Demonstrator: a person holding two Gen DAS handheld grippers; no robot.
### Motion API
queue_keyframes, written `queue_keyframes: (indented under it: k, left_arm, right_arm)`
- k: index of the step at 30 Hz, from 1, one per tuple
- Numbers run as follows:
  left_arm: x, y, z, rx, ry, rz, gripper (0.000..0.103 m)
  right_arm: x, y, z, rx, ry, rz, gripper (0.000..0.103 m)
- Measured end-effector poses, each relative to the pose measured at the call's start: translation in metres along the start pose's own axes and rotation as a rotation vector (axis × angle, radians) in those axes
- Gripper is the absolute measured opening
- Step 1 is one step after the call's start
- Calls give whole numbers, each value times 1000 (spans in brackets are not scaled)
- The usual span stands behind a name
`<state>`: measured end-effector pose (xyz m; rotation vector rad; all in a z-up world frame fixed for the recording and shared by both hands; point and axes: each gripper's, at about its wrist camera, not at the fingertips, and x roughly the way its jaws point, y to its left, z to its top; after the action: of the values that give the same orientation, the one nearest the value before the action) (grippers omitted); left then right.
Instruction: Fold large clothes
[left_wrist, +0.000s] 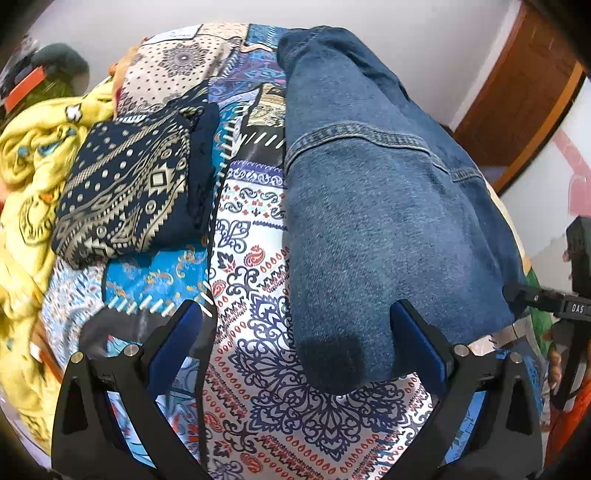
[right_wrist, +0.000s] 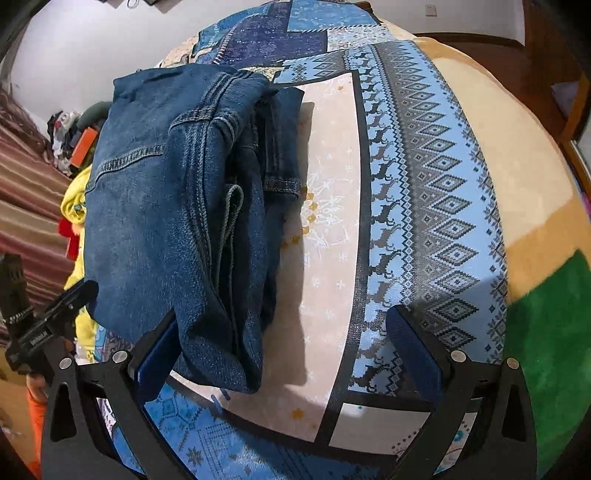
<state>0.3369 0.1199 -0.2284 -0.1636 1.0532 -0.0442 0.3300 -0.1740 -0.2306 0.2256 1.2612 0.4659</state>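
A pair of blue jeans (left_wrist: 369, 192) lies folded in a long stack on the patterned bed cover (left_wrist: 258, 332). My left gripper (left_wrist: 295, 314) is open and empty, its jaws wide apart over the near end of the jeans. In the right wrist view the jeans (right_wrist: 177, 221) show several folded layers, with a seam and hem on top. My right gripper (right_wrist: 280, 332) is open and empty; its left finger (right_wrist: 155, 354) is at the near corner of the jeans, the right finger over the cover. The other gripper shows at each view's edge.
A folded navy garment with a beige pattern (left_wrist: 125, 188) lies left of the jeans. A crumpled yellow cloth (left_wrist: 26, 206) is piled at the far left. A blue and grey patterned cover (right_wrist: 424, 206) and a tan and green blanket (right_wrist: 535, 258) lie right of the jeans.
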Motion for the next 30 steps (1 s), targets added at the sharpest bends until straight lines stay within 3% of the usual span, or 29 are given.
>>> queue_keyframes:
  k: [4,10,16,20,24,30]
  left_arm:
    - [-6,-5,20,64,-21,47,103]
    - [-6,-8,51,93,-43,13,103]
    - [32,3,80,20,37,-140,103]
    - [64,17,96,-90,110,-276,103]
    - [91,22,102,-138,171,-384,103]
    - [96,19,103,-142,166,-410,102]
  right_arm:
    - [-11,19,10,-81,-35,-21,103]
    - [-8,28,36,-97,-69,58,103]
    - [29,10,68,-36,-14,104,103]
    - [50,-3,80,11,33,215,103]
    - [61,-2,88,-10,18,274,102]
    - [72,-1,102,32,40,390,83]
